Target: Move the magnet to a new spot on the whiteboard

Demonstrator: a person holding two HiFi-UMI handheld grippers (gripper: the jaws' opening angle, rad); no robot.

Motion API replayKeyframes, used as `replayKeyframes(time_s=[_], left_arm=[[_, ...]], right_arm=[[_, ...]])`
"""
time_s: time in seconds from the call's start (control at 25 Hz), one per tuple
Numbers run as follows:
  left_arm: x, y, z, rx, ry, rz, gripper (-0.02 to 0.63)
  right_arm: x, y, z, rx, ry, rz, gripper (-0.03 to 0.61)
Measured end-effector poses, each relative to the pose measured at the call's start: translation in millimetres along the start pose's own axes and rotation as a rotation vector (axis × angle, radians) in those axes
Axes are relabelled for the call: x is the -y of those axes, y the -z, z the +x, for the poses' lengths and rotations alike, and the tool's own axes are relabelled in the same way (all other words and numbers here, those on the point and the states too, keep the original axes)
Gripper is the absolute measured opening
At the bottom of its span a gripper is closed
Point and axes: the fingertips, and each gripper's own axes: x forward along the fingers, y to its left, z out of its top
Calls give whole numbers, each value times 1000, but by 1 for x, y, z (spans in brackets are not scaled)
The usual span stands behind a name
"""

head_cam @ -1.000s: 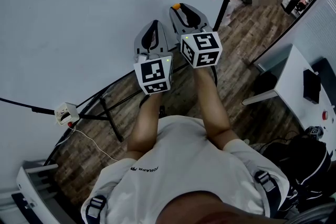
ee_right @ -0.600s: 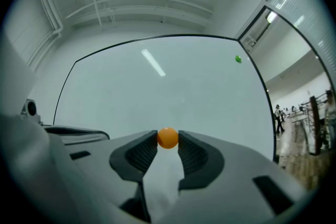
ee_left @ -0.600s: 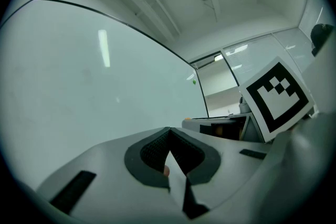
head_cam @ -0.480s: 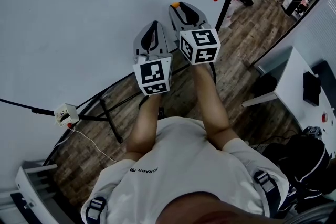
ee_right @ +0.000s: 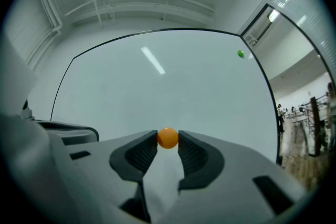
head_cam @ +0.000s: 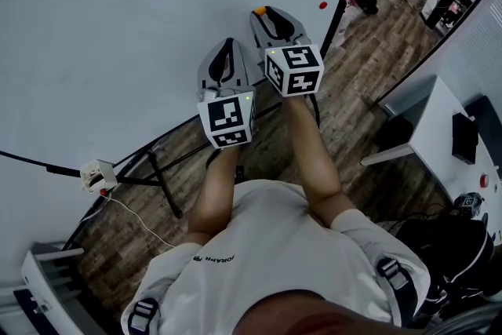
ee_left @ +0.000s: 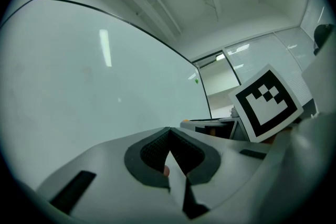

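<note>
An orange ball-shaped magnet [ee_right: 168,138] sits between the pads of my right gripper [ee_right: 168,140], which is shut on it, right in front of the whiteboard [ee_right: 157,86]. In the head view the magnet [head_cam: 260,10] shows as an orange spot at the tip of the right gripper [head_cam: 262,12], near the whiteboard's [head_cam: 118,27] lower right part. My left gripper [head_cam: 227,45] is held just left of it. Its jaws meet at the tips with nothing between them [ee_left: 168,131].
A second small magnet [head_cam: 322,5] sticks on the board near its black right edge, also seen as a dot [ee_right: 240,53] in the right gripper view. Below the board are its stand legs [head_cam: 161,169] on wood floor. A white table [head_cam: 439,125] stands right.
Almost nothing differs. The head view has shifted slightly and both grippers have drifted a little; the right gripper still holds the orange magnet.
</note>
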Motion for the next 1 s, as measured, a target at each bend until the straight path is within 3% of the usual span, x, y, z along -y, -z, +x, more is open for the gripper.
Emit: replayKeyframes(time_s=[1.0], left_arm=[[-6,1,2,2,-8,-2,2]], right_arm=[[4,-5,26,-1,-7,-37,132]])
